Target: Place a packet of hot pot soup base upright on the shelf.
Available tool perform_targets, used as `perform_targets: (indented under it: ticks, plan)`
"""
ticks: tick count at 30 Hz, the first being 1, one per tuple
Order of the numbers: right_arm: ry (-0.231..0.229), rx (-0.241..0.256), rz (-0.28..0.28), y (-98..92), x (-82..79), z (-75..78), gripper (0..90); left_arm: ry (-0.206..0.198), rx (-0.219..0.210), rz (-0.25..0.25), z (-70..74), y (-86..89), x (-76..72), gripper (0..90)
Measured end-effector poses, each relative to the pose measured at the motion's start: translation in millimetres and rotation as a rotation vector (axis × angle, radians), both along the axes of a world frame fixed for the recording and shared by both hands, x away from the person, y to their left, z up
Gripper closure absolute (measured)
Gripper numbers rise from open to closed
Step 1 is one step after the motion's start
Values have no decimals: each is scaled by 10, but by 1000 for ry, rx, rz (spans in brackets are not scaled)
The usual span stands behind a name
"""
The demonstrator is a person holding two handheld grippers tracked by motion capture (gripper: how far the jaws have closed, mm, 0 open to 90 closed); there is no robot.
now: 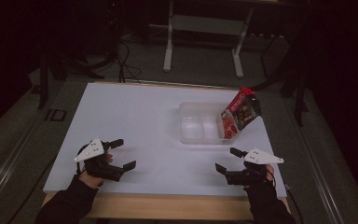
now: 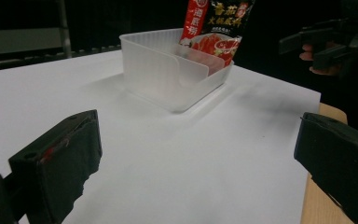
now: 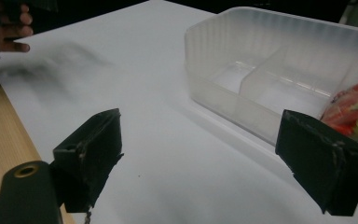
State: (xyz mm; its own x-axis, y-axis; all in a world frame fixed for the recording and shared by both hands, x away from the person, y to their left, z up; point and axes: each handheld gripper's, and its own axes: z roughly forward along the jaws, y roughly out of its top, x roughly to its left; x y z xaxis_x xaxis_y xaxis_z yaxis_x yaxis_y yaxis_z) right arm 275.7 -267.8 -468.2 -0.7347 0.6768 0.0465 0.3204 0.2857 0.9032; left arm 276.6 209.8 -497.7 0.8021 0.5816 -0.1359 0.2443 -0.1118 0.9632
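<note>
A clear plastic bin point(image 1: 200, 122) with an inner divider stands right of centre on the white board point(image 1: 135, 121). A red and black snack packet point(image 1: 240, 113) stands tilted in the bin's right end. My left gripper point(image 1: 122, 153) hovers open over the board's front left, empty. My right gripper point(image 1: 229, 160) is open near the front right, just before the bin. In the left gripper view the bin point(image 2: 172, 70) and packet point(image 2: 214, 28) lie ahead, and the right gripper point(image 2: 317, 42) is at upper right. The right gripper view shows the bin point(image 3: 279, 70) close, the packet point(image 3: 354, 109) at its right.
The white board lies on a wooden table whose edge point(image 1: 168, 205) shows along the front. Behind the table are a white desk frame point(image 1: 205, 42), cables on the floor and dark surroundings. A hand point(image 3: 9, 28) shows at upper left in the right gripper view.
</note>
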Motion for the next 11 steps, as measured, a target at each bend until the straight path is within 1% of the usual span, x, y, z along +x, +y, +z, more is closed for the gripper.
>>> perform_targets:
  ticks: [1, 6, 11]
  plan:
    - [6, 4, -2, -13, -3, -5, 143, -2, 2, -1, -2, -2, -1, 15]
    - [9, -22, -16, -44, -10, -43, 143, 4, -1, -3, -13, -3, 4, 14]
    - [16, -19, -23, -62, 5, -50, 142, 7, 4, -8, -24, -17, 8, 14]
